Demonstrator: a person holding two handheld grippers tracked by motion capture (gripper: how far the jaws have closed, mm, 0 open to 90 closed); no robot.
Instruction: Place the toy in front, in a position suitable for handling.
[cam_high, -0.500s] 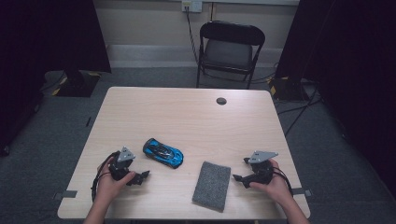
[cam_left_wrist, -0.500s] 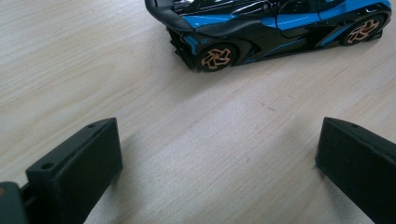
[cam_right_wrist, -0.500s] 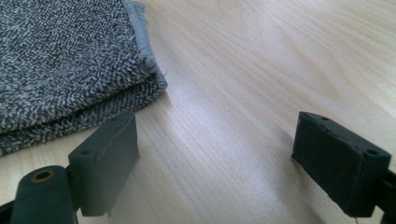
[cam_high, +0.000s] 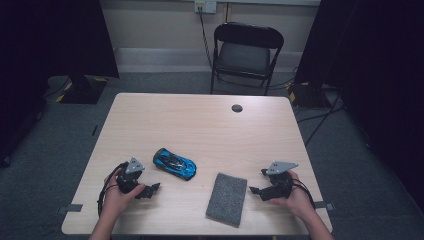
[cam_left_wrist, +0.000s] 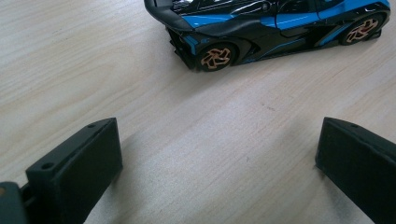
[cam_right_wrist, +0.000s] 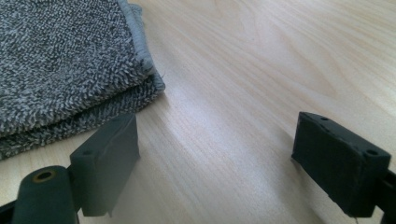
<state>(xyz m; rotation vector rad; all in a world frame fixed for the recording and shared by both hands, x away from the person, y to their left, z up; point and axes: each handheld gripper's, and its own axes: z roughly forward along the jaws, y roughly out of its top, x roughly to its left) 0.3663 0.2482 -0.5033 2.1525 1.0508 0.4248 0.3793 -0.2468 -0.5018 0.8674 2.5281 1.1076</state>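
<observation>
A blue and black toy car (cam_high: 174, 163) (cam_left_wrist: 261, 28) stands near the middle of the wooden table (cam_high: 200, 130). To its right lies a folded grey towel (cam_high: 227, 198) (cam_right_wrist: 60, 65). My left gripper (cam_high: 153, 190) (cam_left_wrist: 217, 163) rests on the table below and left of the car, jaws wide apart with bare wood between them. My right gripper (cam_high: 256, 190) (cam_right_wrist: 215, 163) rests right of the towel, pointing at it, open and holding nothing; the towel's corner lies just beyond its left jaw.
A small dark round cap (cam_high: 237, 108) sits in the table near its far edge. A black folding chair (cam_high: 244, 52) stands behind the table. Cables run along the floor at the right.
</observation>
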